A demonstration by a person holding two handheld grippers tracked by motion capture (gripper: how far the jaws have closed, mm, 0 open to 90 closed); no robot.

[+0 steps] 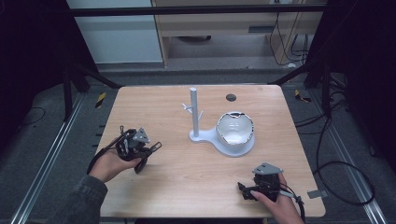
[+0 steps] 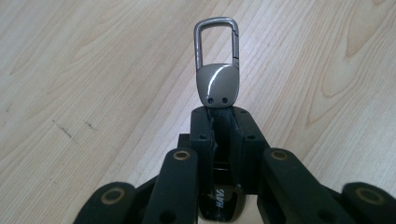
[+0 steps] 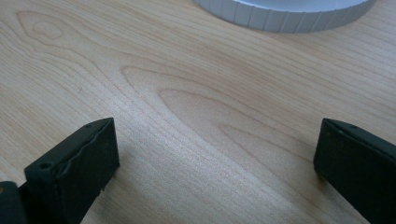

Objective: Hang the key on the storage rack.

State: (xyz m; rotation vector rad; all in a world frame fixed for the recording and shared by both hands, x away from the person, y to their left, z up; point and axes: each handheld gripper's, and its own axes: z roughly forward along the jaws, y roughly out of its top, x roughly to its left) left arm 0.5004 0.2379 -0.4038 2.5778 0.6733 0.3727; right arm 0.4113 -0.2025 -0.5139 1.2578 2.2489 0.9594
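Note:
A metal key fob with a carabiner clip [image 2: 217, 70] sticks out from between the jaws of my left gripper [image 2: 223, 122], which is shut on its black strap. In the high view that gripper [image 1: 148, 148] sits at the table's left, the clip [image 1: 156, 146] pointing right. A white stand [image 1: 219, 138] with an upright post and short pegs [image 1: 194, 112] is at mid-table; a shiny bowl [image 1: 235, 129] rests on its base. My right gripper [image 1: 243, 189] lies near the front right edge, open, with bare wood between its jaws [image 3: 215, 154].
The wooden table [image 1: 177, 172] has a small dark round disc [image 1: 230, 97] near its far edge. The ribbed white rim of the stand's base [image 3: 285, 14] shows ahead of the right gripper. Cables trail on the floor to the right.

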